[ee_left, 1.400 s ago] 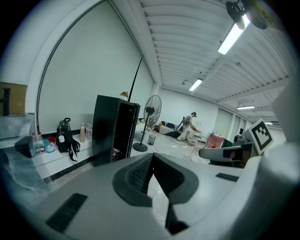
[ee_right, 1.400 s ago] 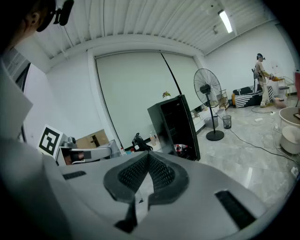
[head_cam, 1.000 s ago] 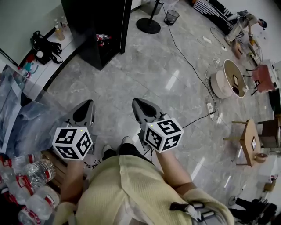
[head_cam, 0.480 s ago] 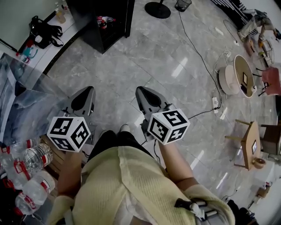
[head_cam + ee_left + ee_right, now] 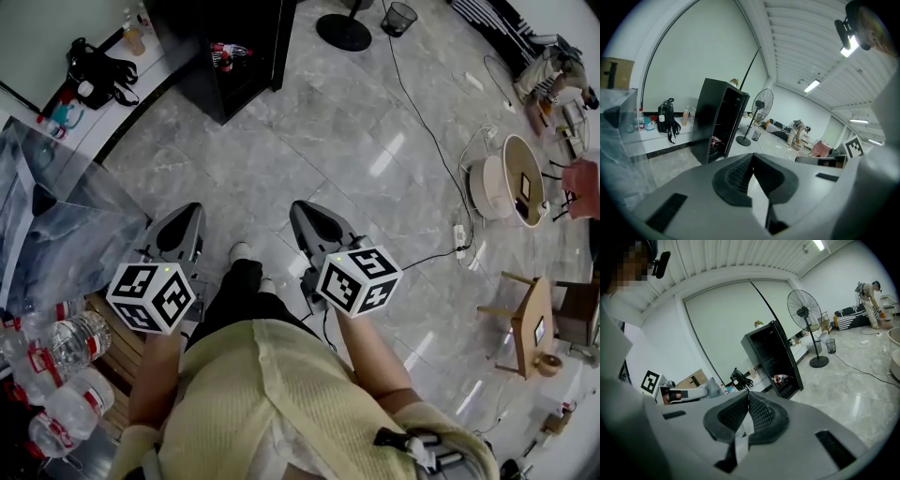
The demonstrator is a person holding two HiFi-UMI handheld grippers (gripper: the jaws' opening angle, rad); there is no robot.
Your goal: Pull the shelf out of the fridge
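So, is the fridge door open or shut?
Open: the black fridge shows its dark interior, with bottles low inside.

Black fridge (image 5: pixel 246 42), grey marbled floor (image 5: pixel 319 141), grey left tongs (image 5: pixel 190 212) and right tongs (image 5: pixel 302 210), black-and-white patterned marker cubes (image 5: pixel 153 297), pale yellow ribbed top (image 5: pixel 272 403), clear bottles (image 5: pixel 66 347) with red labels, black bag (image 5: pixel 94 70).

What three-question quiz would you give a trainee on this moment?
1. True or false: the left gripper touches the fridge.
2. What stands beside the fridge? A: fan. B: ladder. C: stool.
3. Fill in: the right gripper's jaws are ___.
Key: 1 false, it is well short of the fridge; 2 A; 3 shut, with nothing between them.
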